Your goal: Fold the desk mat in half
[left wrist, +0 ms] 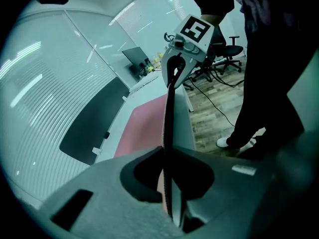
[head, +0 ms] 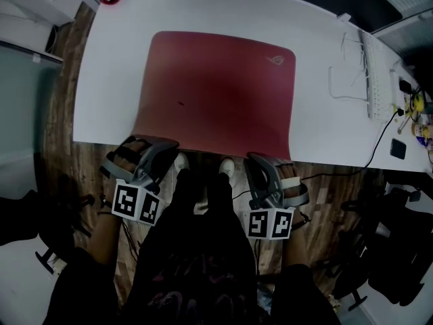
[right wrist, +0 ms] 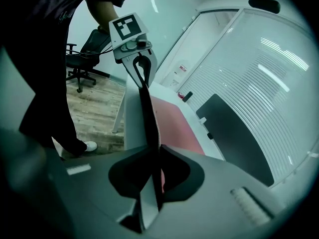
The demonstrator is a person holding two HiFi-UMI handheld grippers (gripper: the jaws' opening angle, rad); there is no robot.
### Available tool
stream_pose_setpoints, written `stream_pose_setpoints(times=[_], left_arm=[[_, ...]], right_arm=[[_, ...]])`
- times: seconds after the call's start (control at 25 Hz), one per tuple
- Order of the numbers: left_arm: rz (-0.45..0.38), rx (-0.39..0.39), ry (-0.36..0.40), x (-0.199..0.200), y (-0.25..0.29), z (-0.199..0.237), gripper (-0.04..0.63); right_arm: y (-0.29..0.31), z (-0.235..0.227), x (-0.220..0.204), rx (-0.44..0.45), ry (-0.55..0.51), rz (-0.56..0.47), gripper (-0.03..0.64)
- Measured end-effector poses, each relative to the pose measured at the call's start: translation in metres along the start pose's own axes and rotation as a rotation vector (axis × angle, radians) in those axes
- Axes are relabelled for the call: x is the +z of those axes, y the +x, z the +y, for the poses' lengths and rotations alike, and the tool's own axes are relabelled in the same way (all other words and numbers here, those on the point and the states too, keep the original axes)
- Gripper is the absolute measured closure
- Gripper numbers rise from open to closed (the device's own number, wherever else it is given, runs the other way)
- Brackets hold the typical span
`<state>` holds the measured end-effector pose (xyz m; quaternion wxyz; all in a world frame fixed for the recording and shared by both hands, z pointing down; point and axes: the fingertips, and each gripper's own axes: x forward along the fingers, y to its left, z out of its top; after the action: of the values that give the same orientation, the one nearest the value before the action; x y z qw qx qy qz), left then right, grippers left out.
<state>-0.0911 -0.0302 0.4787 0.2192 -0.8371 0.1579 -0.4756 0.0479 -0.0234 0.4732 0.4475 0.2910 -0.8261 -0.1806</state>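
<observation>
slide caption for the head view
Left gripper and right gripper clamp the near edge of the red desk mat

I find no words or numbers I can read; the desk mat [head: 216,90] bears only a faint emblem [head: 275,60] near one corner.

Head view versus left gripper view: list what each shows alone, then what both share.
Head view only: the desk mat with its full red top and corner logo, and the keyboard. Left gripper view only: the left tool with its jaws shut on the mat's near edge, and office chairs. Both: the mat, the white table, the right tool.
</observation>
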Motion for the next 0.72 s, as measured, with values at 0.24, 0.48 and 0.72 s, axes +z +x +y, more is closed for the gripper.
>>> stream_pose_setpoints(times=[0.24, 0.48, 0.72], left_arm=[[-0.011, 0.013, 0.024, 0.000, 0.007, 0.038, 0.572], [-0.004, 0.013, 0.053, -0.001, 0.018, 0.078, 0.569], [0.014, 0.026, 0.126, -0.002, 0.037, 0.123, 0.565]], right_arm=[[0.011, -0.035, 0.007, -0.023, -0.054, -0.019, 0.577], [0.026, -0.072, 0.010, -0.045, -0.117, -0.024, 0.571], [0.048, -0.112, 0.009, -0.081, -0.176, -0.022, 0.569]])
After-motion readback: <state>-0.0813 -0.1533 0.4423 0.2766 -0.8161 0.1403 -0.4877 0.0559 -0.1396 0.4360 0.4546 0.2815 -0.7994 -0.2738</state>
